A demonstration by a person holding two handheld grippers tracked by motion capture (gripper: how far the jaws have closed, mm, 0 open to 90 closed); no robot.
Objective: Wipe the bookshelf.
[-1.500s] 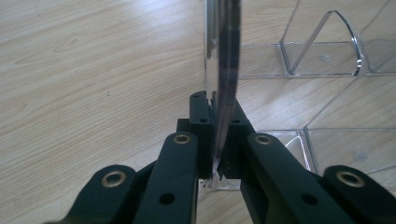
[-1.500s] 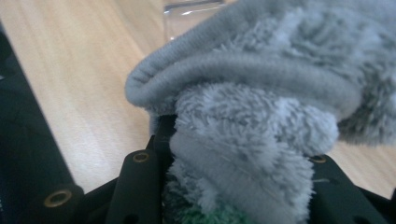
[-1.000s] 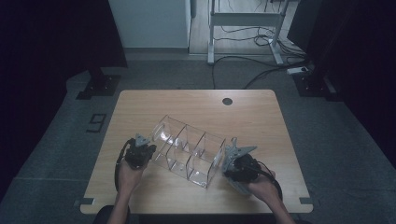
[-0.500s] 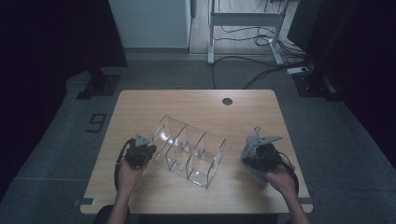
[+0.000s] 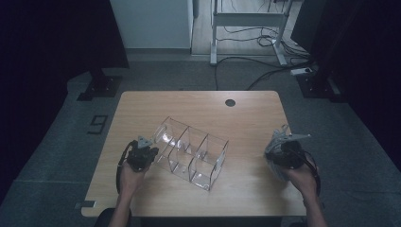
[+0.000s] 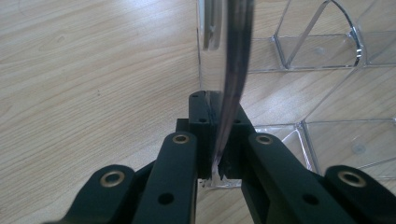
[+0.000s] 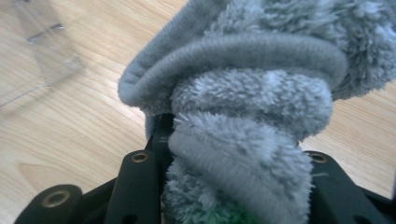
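A clear acrylic organizer [image 5: 191, 153] with several compartments lies tilted on the wooden table [image 5: 198, 109]. My left gripper [image 5: 152, 152] is at its left end, shut on one thin transparent wall [image 6: 233, 60]; in the left gripper view the wall's edge is pinched between the jaws of the left gripper [image 6: 218, 112]. My right gripper [image 5: 280, 143] is near the table's right edge, well apart from the organizer. It is shut on a bunched grey fluffy cloth [image 7: 252, 102], which hides most of its jaws. The cloth [image 5: 273, 147] bulges beside the hand.
A dark round cable hole [image 5: 230, 102] sits near the table's far edge. Beyond the table stand a metal desk frame [image 5: 246, 28] and loose cables [image 5: 265, 71] on the grey floor. A black stand base [image 5: 97, 87] is at the far left.
My right gripper has moved right with the cloth, away from the organizer's right end to near the table's right edge. The left gripper and the organizer have stayed put.
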